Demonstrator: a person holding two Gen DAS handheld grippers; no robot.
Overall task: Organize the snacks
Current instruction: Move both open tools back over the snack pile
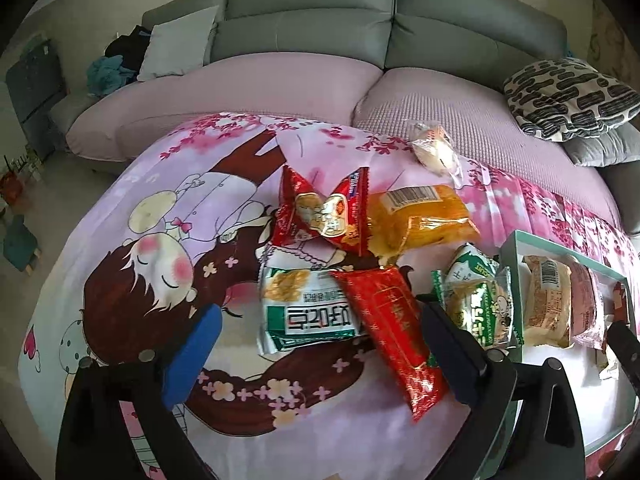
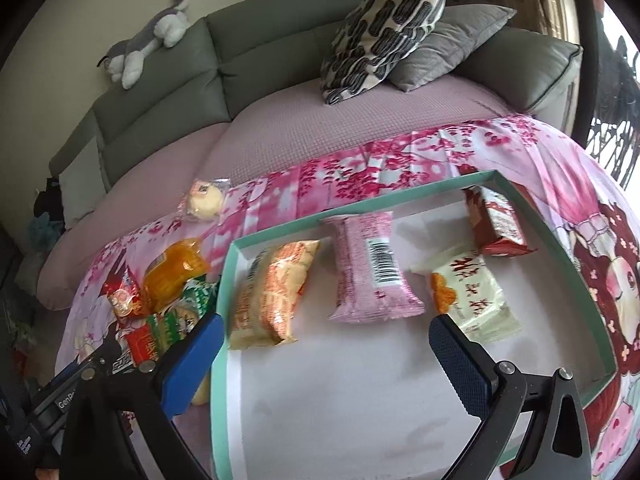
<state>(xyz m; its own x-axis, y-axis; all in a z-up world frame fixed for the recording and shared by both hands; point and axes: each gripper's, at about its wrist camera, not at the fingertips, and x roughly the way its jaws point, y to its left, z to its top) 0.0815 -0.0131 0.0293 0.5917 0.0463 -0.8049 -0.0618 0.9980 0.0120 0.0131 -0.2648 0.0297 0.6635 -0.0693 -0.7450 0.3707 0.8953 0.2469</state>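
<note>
My left gripper (image 1: 320, 344) stands open low over a pile of snack packets on the cartoon-print cloth. Between its fingers lie a green-and-white packet (image 1: 308, 304) and a long red packet (image 1: 396, 340); the pads touch neither. Beyond them are two red packets (image 1: 324, 212) and an orange packet (image 1: 424, 216), with green packets (image 1: 480, 300) to the right. My right gripper (image 2: 326, 356) is open and empty over the white floor of the mint-rimmed tray (image 2: 340, 400). In the tray lie an orange-cream packet (image 2: 272, 292), a pink packet (image 2: 372, 268), a white-green packet (image 2: 468, 296) and a red-white packet (image 2: 496, 220).
A clear-wrapped round bun (image 1: 434, 152) lies alone at the cloth's far edge. The tray (image 1: 509, 252) sits right of the pile. Behind is a grey sofa (image 1: 312, 16) with pink seat covers, a patterned cushion (image 2: 384, 28) and a plush toy (image 2: 148, 36).
</note>
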